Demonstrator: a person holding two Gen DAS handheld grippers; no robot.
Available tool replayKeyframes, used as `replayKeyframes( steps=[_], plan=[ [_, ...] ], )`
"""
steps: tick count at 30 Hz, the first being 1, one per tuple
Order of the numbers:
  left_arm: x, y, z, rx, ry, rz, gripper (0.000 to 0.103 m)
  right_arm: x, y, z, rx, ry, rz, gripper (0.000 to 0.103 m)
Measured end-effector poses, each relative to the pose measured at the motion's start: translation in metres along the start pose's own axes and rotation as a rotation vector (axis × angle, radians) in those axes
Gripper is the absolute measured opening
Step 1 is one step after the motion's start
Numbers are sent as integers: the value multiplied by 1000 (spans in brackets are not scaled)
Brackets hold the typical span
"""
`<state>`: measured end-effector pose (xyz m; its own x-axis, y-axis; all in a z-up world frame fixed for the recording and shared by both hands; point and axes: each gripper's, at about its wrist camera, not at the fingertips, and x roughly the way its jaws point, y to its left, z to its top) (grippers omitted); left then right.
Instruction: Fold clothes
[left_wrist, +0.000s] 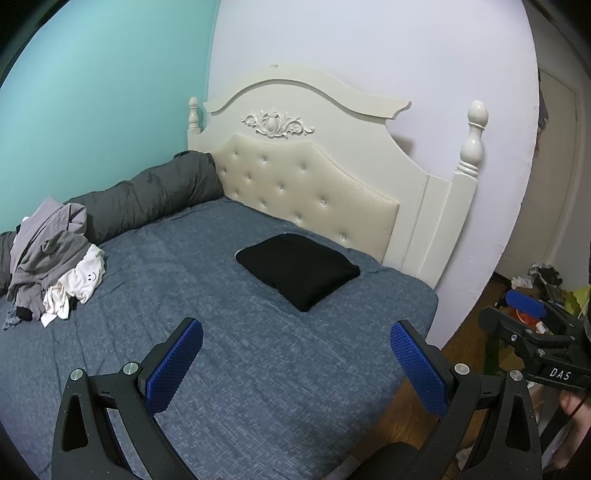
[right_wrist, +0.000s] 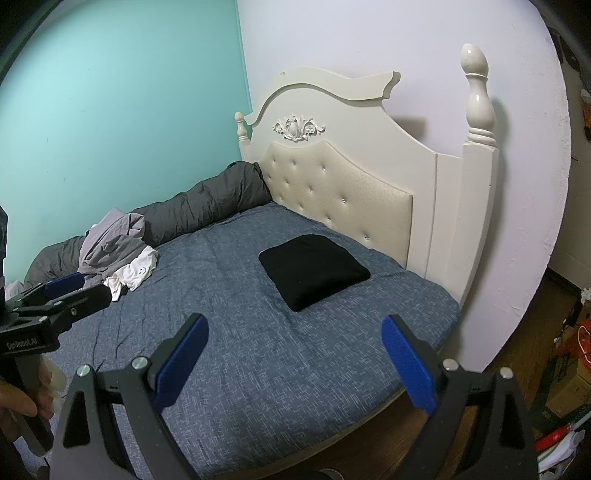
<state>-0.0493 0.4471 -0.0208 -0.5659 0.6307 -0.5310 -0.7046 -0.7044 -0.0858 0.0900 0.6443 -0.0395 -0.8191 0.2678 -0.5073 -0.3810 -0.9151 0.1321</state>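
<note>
Between garments: one folded, pile untouched, both grippers empty.

Left wrist view: your left gripper (left_wrist: 295, 363) is spread wide above the blue bedspread (left_wrist: 258, 369), holding nothing. The folded black garment (left_wrist: 298, 268) lies ahead near the headboard (left_wrist: 314, 184); the unfolded clothes pile (left_wrist: 55, 266) sits well off to the left, clear of the fingers. Next move looks like a reach left for the top grey piece.

Right wrist view: your right gripper (right_wrist: 295, 360) is also wide open and empty. Black garment (right_wrist: 314, 269) ahead, pile (right_wrist: 118, 258) far left beyond the left gripper (right_wrist: 62, 284).
</note>
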Motion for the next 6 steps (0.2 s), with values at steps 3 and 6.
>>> replayKeyframes(
  steps=[3,6],
  plan=[
    [0,0,-1,3,0,1,103,0,-1,0,2,2,1,96],
    [1,0,-1,3,1,0,103,0,-1,-1,2,3,0,96]
  ],
)
